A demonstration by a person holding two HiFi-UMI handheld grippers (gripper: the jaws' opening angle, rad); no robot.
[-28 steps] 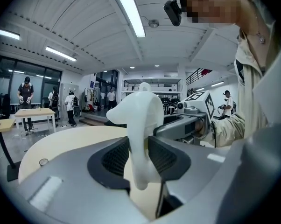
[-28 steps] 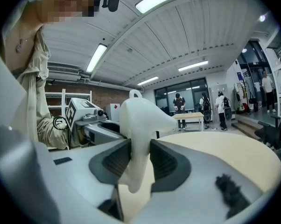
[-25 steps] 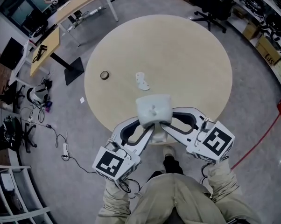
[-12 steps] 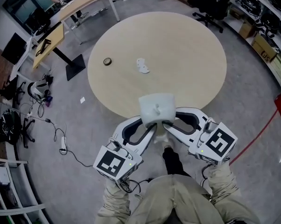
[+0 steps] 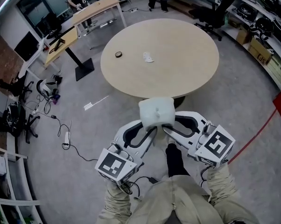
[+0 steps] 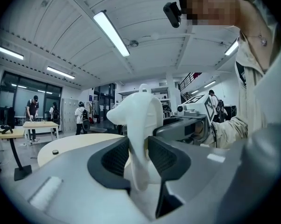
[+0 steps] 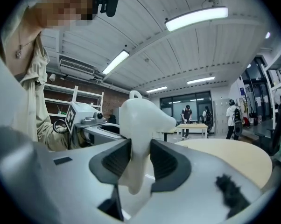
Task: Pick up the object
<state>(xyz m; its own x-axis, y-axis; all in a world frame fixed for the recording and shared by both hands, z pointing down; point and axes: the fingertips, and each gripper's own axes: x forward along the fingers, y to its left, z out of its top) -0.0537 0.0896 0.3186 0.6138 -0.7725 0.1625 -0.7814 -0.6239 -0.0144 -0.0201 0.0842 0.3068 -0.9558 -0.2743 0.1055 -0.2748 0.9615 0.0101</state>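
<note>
White soft object (image 5: 155,111) hangs in the air over the floor, near the round table (image 5: 187,73) but off it. My left gripper (image 5: 149,129) and right gripper (image 5: 166,127) are each clamped on a thin flap at its lower edge. Main risk is the shallow bite — if I spread or twist the grippers, a flap probably slips out and it drops.

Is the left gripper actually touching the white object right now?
Touching. In the left gripper view, the left gripper has both jaws pressed against the white object, pinched between them.
</note>
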